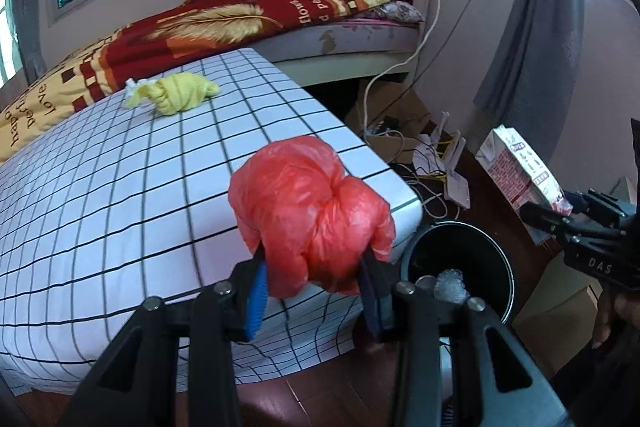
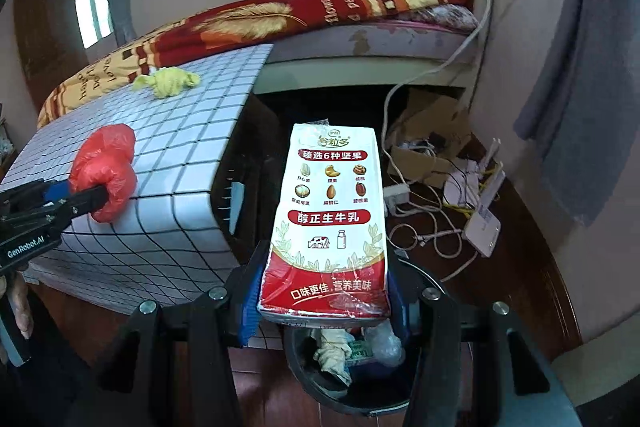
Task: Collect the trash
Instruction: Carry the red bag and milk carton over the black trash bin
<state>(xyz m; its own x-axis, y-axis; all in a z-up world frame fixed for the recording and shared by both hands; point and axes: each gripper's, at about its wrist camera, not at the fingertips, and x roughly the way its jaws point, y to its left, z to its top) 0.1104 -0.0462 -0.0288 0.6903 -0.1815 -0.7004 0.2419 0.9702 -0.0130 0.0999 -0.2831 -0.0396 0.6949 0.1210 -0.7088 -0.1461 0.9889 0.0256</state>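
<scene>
A: Status? Right tongs (image 2: 324, 307) are clamped on the milk carton (image 2: 330, 223), long axis pointing away from the hand, base right above the black bin (image 2: 320, 383).

B: Yes, right is nearer the bin. Left tongs (image 1: 316, 291) pinch the red plastic bag (image 1: 310, 211), over the checked desk (image 1: 120, 195) edge, bin just beside. Both pitched down. Yellow wad (image 1: 176, 97) unclaimed on the desk.

Colours and patterns in the bedroom

Red crumpled plastic bag (image 1: 310, 215); red-and-white milk carton (image 2: 330, 223); yellow knotted cloth (image 1: 176, 97); white desk (image 1: 120, 195) cover with black grid; black trash bin (image 1: 468, 247); red-and-yellow feather-print blanket (image 1: 224, 23).
</scene>
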